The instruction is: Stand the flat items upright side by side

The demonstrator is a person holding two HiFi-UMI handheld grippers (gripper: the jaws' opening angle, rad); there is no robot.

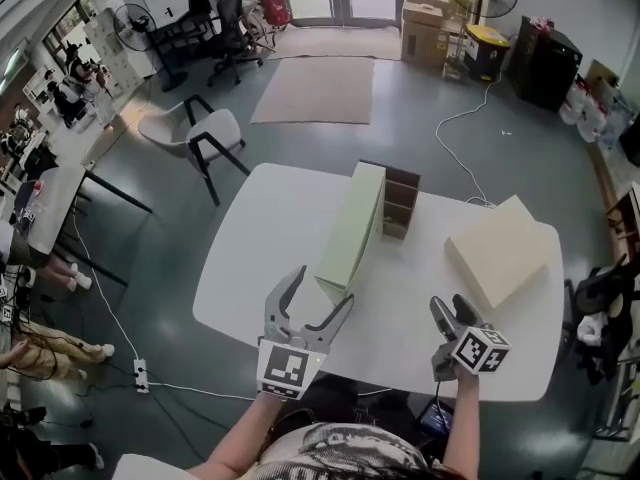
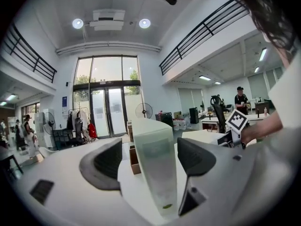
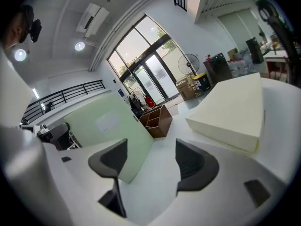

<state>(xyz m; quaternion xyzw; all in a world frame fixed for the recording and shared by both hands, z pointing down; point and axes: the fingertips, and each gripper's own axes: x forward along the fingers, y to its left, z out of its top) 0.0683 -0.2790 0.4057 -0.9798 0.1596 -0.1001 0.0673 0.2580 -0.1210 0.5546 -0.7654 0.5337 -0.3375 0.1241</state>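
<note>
A pale green flat box (image 1: 355, 230) stands upright on its long edge in the middle of the white table (image 1: 245, 268). Its near end (image 2: 157, 168) lies between the jaws of my left gripper (image 1: 322, 288), which is open with a gap showing on both sides (image 2: 151, 161). A cream flat box (image 1: 500, 250) lies flat at the table's right. My right gripper (image 1: 450, 308) hovers open near the front right edge with nothing between its jaws (image 3: 150, 161). In the right gripper view the green box (image 3: 108, 131) is to the left and the cream box (image 3: 233, 109) to the right.
A small brown open shelf unit (image 1: 400, 200) stands right behind the green box's far end. A white chair (image 1: 205, 138) and a rug (image 1: 315, 88) are on the floor beyond the table. Desks and people fill the room's left side.
</note>
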